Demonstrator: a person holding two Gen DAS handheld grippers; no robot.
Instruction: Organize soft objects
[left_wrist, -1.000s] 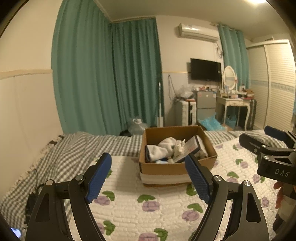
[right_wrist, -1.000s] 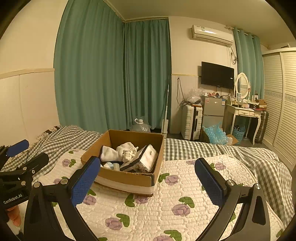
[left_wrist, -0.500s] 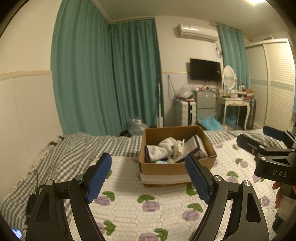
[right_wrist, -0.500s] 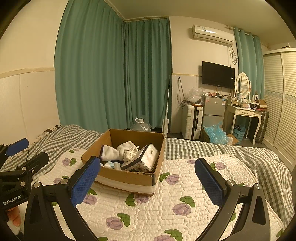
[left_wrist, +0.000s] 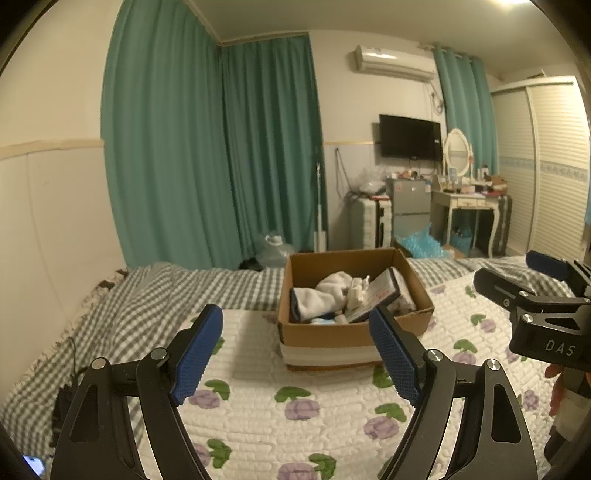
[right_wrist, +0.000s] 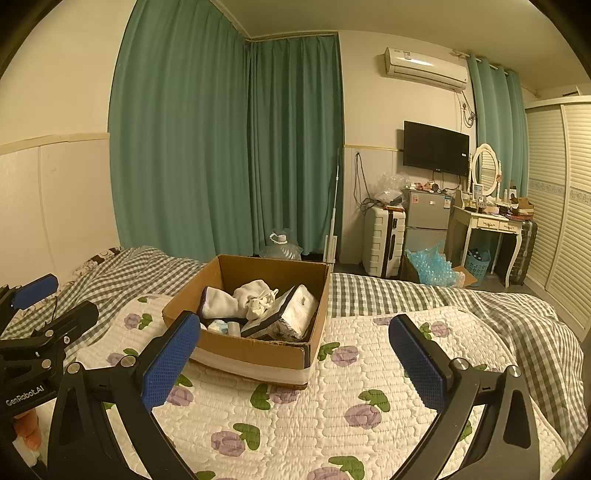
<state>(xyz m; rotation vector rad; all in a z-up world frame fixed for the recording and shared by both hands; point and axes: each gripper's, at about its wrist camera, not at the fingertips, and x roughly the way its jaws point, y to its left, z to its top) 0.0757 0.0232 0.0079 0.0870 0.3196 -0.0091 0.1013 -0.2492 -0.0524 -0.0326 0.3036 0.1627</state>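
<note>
From the left wrist view, the left tool (left_wrist: 295, 354) hangs over the flowered quilt (left_wrist: 295, 413), its blue pads (left_wrist: 197, 354) spread wide apart with nothing between them. Straight ahead at twelve o'clock sits the cardboard box (left_wrist: 332, 334) on the bed, open at the top. Inside, a crumpled white cloth (left_wrist: 325, 291) fills the left half, a smaller knotted white piece (left_wrist: 356, 290) lies beside it, and a flat dark-edged packet (left_wrist: 380, 295) leans tilted toward the right wall. Small pale items lie low at the front; they are too small to name. At three o'clock the right tool (left_wrist: 517, 280) pokes in from the edge.

Over to the right wrist view: the right tool (right_wrist: 295, 365) is also parted wide, empty, above the quilt (right_wrist: 332, 417). The box (right_wrist: 258, 354) lies at eleven o'clock, just past the left pad. The white cloth (right_wrist: 229, 299) sits toward the box's far left, the knotted piece (right_wrist: 262, 304) in the middle, and the packet (right_wrist: 295, 312) props against the right side. At nine o'clock the left tool (right_wrist: 51, 299) shows side-on, its fingers spread.
</note>
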